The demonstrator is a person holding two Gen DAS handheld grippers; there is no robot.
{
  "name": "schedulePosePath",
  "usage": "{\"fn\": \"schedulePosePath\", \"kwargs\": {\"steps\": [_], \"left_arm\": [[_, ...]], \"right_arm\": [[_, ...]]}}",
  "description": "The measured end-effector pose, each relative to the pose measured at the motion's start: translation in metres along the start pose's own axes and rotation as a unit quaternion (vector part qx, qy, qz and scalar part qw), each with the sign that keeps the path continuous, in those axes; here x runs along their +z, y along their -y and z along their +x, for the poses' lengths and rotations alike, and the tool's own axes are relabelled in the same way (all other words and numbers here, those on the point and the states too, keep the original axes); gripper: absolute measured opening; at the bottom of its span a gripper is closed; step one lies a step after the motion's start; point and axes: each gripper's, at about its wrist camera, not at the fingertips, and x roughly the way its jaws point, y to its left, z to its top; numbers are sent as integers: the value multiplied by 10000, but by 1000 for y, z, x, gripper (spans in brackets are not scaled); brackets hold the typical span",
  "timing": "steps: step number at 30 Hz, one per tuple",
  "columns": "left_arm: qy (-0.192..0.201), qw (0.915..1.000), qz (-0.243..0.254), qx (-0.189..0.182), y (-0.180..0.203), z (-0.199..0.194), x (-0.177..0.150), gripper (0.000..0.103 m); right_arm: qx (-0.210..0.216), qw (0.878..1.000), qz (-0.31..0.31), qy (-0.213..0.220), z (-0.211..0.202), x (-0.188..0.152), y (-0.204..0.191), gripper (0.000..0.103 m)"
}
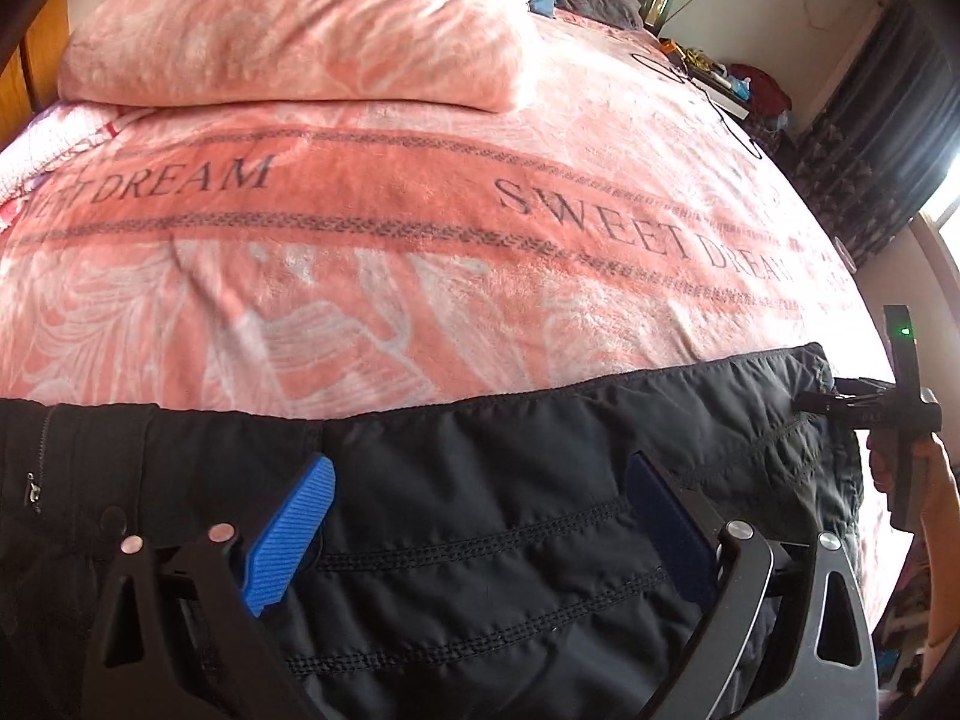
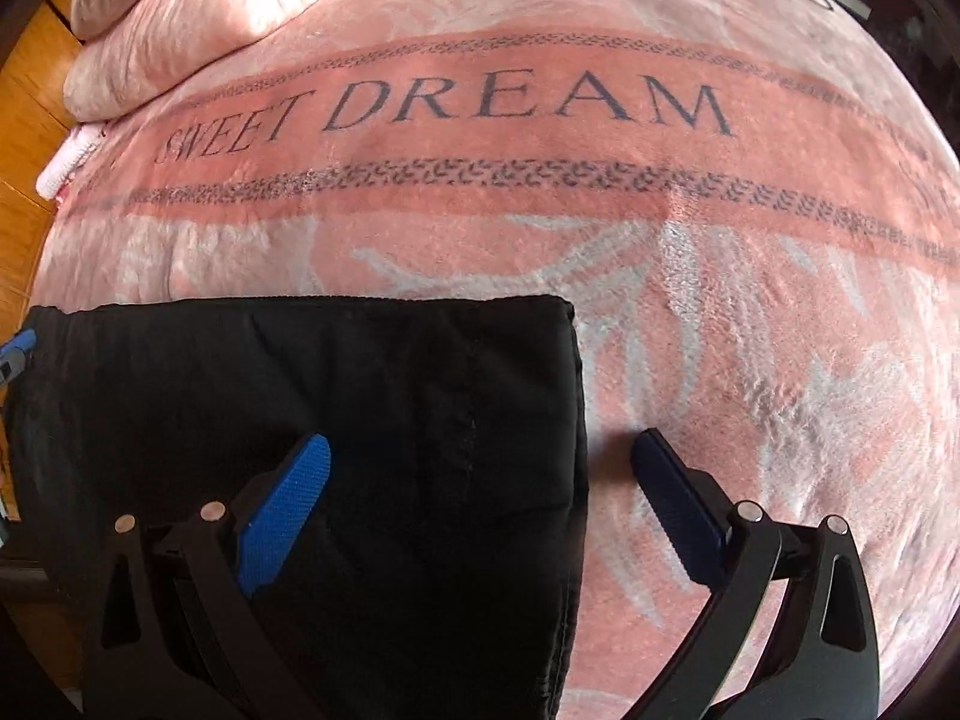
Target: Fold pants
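Black pants (image 1: 540, 450) lie flat along the near edge of a pink "SWEET DREAM" bedspread (image 1: 420, 276), with stitched seams and a zip pocket at the left. My left gripper (image 1: 480, 480) hovers open over them, both blue pads above the fabric and apart from it. In the right wrist view the pants (image 2: 300, 372) end in a straight right edge. My right gripper (image 2: 483, 447) is open astride that edge, left pad over the cloth, right pad over the bedspread (image 2: 750, 360). One blue fingertip (image 2: 18, 343) of the left gripper shows at the far left.
A folded pink blanket stack (image 1: 288, 42) sits at the head of the bed. A cluttered bedside shelf (image 1: 738, 84) and dark curtain (image 1: 870, 150) stand at the right. A hand (image 1: 936, 480) holds the right tool at the frame edge. Wooden floor (image 2: 24, 120) borders the bed.
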Motion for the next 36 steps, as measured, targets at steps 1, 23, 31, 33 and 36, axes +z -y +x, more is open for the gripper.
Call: {"fn": "schedulePosePath", "kwargs": {"steps": [1,23,31,33,36], "left_arm": [[-30,10000,-7,-26,-1,1,-1,98],[-886,9529,1236,-2623,35,32,56,98],[-1338,9474,1146,-2671,28,58,51,97],[-1235,9473,1436,-2585,31,51,45,73],[-982,9467,2196,-2142,38,41,30,20]], "right_arm": [[-54,9998,-84,162,-4,-2,-4,68],[1742,9545,-1284,2052,-165,-41,-16,10],[2019,9504,-1087,2101,-171,-41,-14,10],[1959,9537,-994,2055,-167,-39,-12,11],[1884,9580,-820,2000,-159,-35,-8,11]]}}
